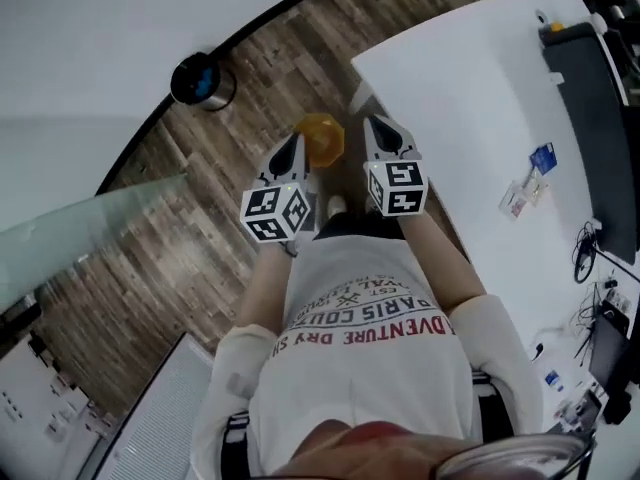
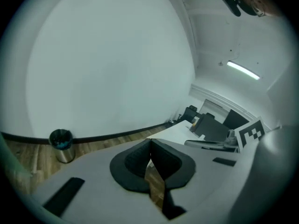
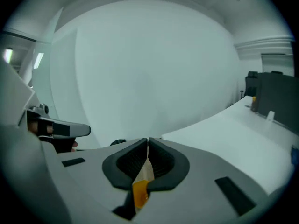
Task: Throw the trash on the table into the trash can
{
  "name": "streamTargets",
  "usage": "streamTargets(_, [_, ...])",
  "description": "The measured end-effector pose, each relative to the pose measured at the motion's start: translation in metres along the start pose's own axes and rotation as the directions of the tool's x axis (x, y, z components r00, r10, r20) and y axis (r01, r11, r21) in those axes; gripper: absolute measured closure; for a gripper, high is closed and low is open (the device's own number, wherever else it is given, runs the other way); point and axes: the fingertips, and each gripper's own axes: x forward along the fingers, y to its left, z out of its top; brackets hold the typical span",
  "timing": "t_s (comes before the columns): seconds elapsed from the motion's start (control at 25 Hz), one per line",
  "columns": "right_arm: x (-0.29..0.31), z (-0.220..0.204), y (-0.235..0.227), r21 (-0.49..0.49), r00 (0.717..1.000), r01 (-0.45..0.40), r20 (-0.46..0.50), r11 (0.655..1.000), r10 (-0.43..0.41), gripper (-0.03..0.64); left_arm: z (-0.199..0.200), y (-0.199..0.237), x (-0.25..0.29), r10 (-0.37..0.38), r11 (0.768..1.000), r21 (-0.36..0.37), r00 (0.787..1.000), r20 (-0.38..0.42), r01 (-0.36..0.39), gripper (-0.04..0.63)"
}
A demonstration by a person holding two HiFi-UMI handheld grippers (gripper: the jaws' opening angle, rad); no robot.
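On the right side of the white worktop lie the pieces of trash, a small blue packet and just beside it a pale wrapper; both look flat, thin and very light, probably soft crinkly film that bends at a touch and may slide on the smooth top; nothing about them seems fragile; a raised edge or corner is the likely place to pinch, since a flat sheet gives the pads little to bite on from above, and the jaws would have to close almost fully to keep so thin a thing. The trash can, a small metal cylinder with a dark liner, stands on the wooden floor at the far left by the curved wall, well apart from the worktop. The left gripper has its jaws together with nothing between them; only floor shows through the slit. The right gripper is likewise closed tight, holding nothing I can make out; the beige and orange strip in its slit is probably the orange thing on the floor below.
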Motion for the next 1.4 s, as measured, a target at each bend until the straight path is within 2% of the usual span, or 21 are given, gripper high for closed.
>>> streamTargets(0.08, [-0.035, 0.018, -0.033, 0.030, 0.995, 0.078, 0.062, 0.997, -0.080, 0.586, 0.012, -0.043, 0.014, -0.086, 0.995, 0.054, 0.996, -0.008, 0.087, 0.572])
streamTargets(0.16, [-0.071, 0.027, -0.074, 0.072, 0.978, 0.168, 0.112, 0.983, -0.175, 0.584, 0.023, -0.096, 0.036, -0.201, 0.971, 0.127, 0.979, -0.019, 0.202, 0.572])
streamTargets(0.28, [-0.133, 0.025, -0.134, 0.173, 0.936, 0.290, 0.157, 0.941, -0.317, 0.586, 0.028, -0.185, 0.060, -0.370, 0.901, 0.225, 0.928, -0.042, 0.370, 0.572])
streamTargets(0.44, [-0.224, 0.015, -0.202, 0.318, 0.863, 0.391, 0.198, 0.863, -0.464, 0.586, 0.011, -0.293, 0.070, -0.518, 0.800, 0.300, 0.850, -0.090, 0.519, 0.572])
streamTargets(0.52, [-0.272, 0.005, -0.229, 0.338, 0.821, 0.448, 0.212, 0.828, -0.530, 0.586, -0.007, -0.344, 0.065, -0.592, 0.733, 0.322, 0.795, -0.131, 0.599, 0.572])
streamTargets(0.64, [-0.346, -0.019, -0.262, 0.351, 0.747, 0.538, 0.221, 0.766, -0.627, 0.585, -0.045, -0.419, 0.050, -0.688, 0.611, 0.362, 0.698, -0.197, 0.704, 0.572])
streamTargets(0.72, [-0.392, -0.041, -0.281, 0.366, 0.686, 0.603, 0.215, 0.709, -0.695, 0.586, -0.070, -0.463, 0.039, -0.733, 0.529, 0.394, 0.639, -0.234, 0.752, 0.572])
streamTargets(0.8, [-0.431, -0.063, -0.295, 0.381, 0.636, 0.650, 0.202, 0.658, -0.745, 0.586, -0.089, -0.502, 0.029, -0.765, 0.461, 0.420, 0.590, -0.258, 0.782, 0.572])
streamTargets(0.84, [-0.447, -0.073, -0.299, 0.387, 0.622, 0.661, 0.196, 0.643, -0.758, 0.586, -0.097, -0.518, 0.024, -0.777, 0.436, 0.428, 0.571, -0.263, 0.791, 0.572])
streamTargets(0.96, [-0.481, -0.097, -0.304, 0.417, 0.610, 0.661, 0.186, 0.624, -0.770, 0.586, -0.114, -0.557, 0.008, -0.805, 0.391, 0.429, 0.528, -0.270, 0.815, 0.572])
streamTargets(1.08, [-0.504, -0.114, -0.307, 0.436, 0.597, 0.664, 0.180, 0.607, -0.782, 0.586, -0.128, -0.580, -0.005, -0.820, 0.362, 0.421, 0.499, -0.281, 0.832, 0.572])
streamTargets(1.16, [-0.515, -0.123, -0.310, 0.444, 0.589, 0.668, 0.174, 0.597, -0.789, 0.586, -0.135, -0.590, -0.010, -0.820, 0.348, 0.425, 0.491, -0.294, 0.836, 0.572])
streamTargets(1.28, [-0.523, -0.131, -0.316, 0.464, 0.578, 0.669, 0.166, 0.581, -0.799, 0.586, -0.143, -0.599, -0.010, -0.808, 0.332, 0.448, 0.495, -0.319, 0.830, 0.572])
streamTargets(1.4, [-0.527, -0.137, -0.321, 0.473, 0.575, 0.668, 0.163, 0.575, -0.802, 0.586, -0.148, -0.606, -0.007, -0.807, 0.335, 0.437, 0.493, -0.324, 0.835, 0.572])
